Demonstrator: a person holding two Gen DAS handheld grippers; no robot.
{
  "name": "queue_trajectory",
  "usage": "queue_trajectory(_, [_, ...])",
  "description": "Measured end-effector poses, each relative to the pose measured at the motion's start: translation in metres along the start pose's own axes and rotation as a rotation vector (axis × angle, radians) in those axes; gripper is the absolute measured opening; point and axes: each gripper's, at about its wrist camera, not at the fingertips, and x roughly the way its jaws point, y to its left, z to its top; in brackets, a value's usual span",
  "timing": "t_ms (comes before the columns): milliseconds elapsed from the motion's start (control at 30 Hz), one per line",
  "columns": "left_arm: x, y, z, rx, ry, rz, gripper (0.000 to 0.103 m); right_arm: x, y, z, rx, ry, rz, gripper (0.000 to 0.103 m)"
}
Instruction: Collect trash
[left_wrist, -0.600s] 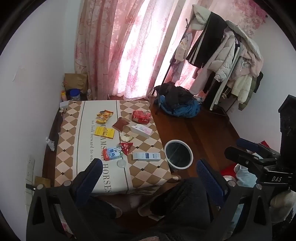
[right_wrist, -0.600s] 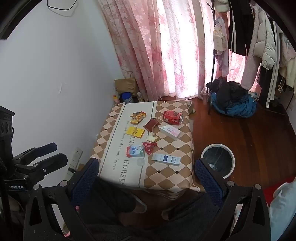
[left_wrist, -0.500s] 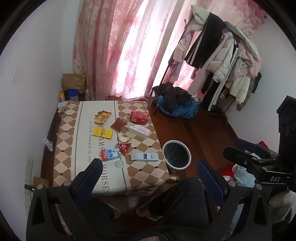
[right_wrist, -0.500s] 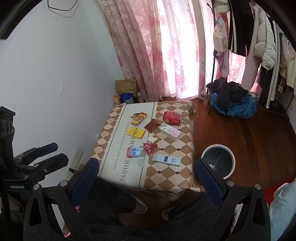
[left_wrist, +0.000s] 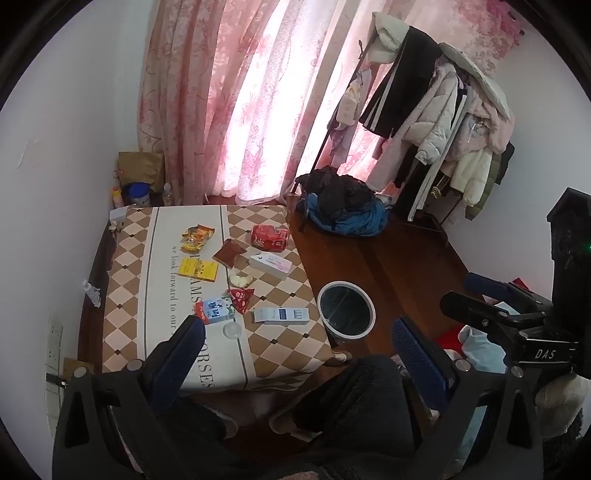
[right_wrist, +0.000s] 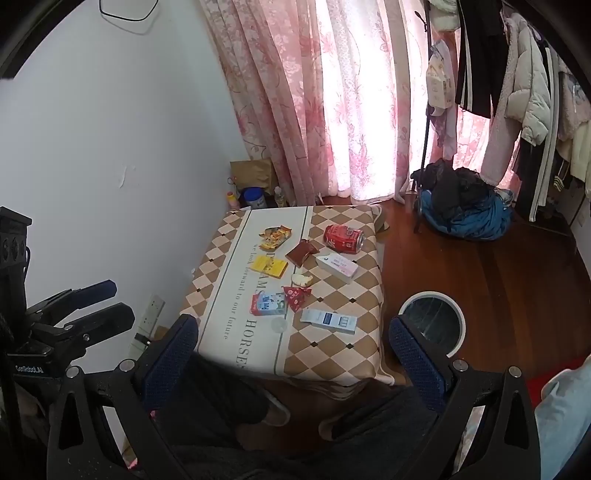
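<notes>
Trash lies on a low table with a checkered cloth (left_wrist: 122, 332) (right_wrist: 332, 354): a red can (left_wrist: 269, 236) (right_wrist: 343, 236), a white carton (left_wrist: 269, 264) (right_wrist: 337, 266), a blue-white box (left_wrist: 281, 315) (right_wrist: 328, 320), a red-blue pack (left_wrist: 215, 311) (right_wrist: 267, 304), yellow packets (left_wrist: 197, 269) (right_wrist: 269, 266), a brown wrapper (left_wrist: 229, 254) (right_wrist: 301, 252). A white-rimmed bin (left_wrist: 346, 309) (right_wrist: 432, 322) stands on the floor right of the table. My left gripper (left_wrist: 295, 343) and right gripper (right_wrist: 291, 339) are both open and empty, held high above the table's near edge.
A clothes rack with coats (left_wrist: 436, 110) and a pile of dark and blue clothes (left_wrist: 343, 210) (right_wrist: 461, 210) stand at the back right. Pink curtains (right_wrist: 332, 103) hang behind. Bottles and a bag (left_wrist: 138, 184) sit in the back-left corner. My legs are below the grippers.
Both views have shifted slightly; the table sits a little farther off in the left wrist view. Both grippers stay open and empty.
</notes>
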Motion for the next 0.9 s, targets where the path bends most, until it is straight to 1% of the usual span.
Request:
queue_trajectory(433, [-0.0031,-0.0087,0.0000,-0.003,-0.010,-0.011,0.103,-0.0048,-0.0015,-0.0006,-0.006,-0.004,0.001,0.103])
queue_trajectory(900, [-0.0039,-0.0075,0.0013,-0.004,-0.011,-0.018,0.103,-0.0061,0.0009,0.0004,-0.015,-0.008,-0.001,0.103])
